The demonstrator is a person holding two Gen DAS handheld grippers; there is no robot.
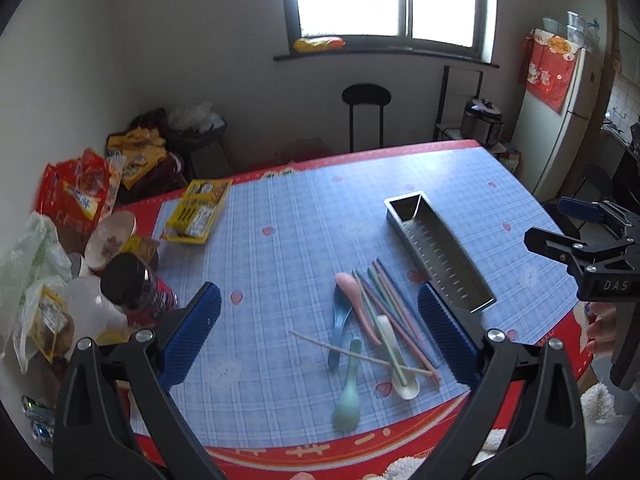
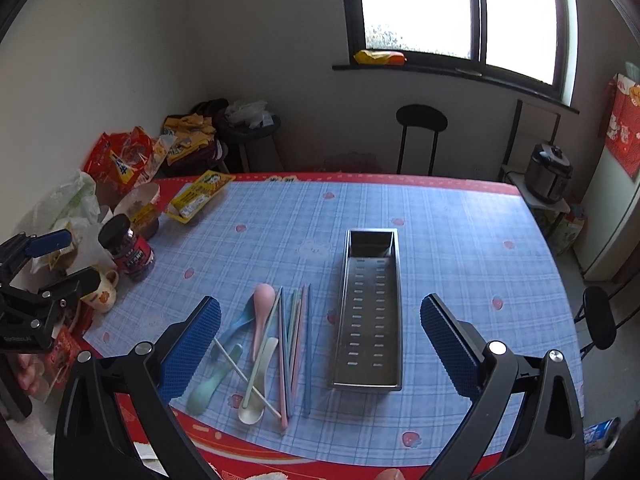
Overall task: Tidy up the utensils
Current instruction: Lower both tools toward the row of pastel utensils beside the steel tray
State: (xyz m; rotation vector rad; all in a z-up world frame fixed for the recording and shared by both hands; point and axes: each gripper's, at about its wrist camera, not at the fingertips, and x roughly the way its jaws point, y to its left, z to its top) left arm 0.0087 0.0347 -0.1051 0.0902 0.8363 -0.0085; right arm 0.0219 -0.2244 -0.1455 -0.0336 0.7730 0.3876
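A pile of pastel utensils lies on the blue checked tablecloth: a pink spoon (image 1: 357,298) (image 2: 262,309), a blue spoon (image 1: 339,330) (image 2: 237,326), a green spoon (image 1: 348,394) (image 2: 210,384), a white spoon (image 1: 396,360) (image 2: 258,380) and several chopsticks (image 1: 394,310) (image 2: 294,344). An empty perforated steel tray (image 1: 440,252) (image 2: 372,312) rests to their right. My left gripper (image 1: 320,332) hovers open above the pile, holding nothing. My right gripper (image 2: 320,344) is open above the chopsticks and tray, also holding nothing. Each gripper also shows at the other view's edge.
Snack bags (image 1: 76,188), a yellow packet (image 1: 198,210), a dark jar (image 1: 138,286) (image 2: 128,250), a bowl (image 1: 112,236) and a mug (image 2: 102,290) crowd the table's left side. A stool (image 1: 366,114) and a rice cooker (image 1: 482,122) stand beyond the table's far edge.
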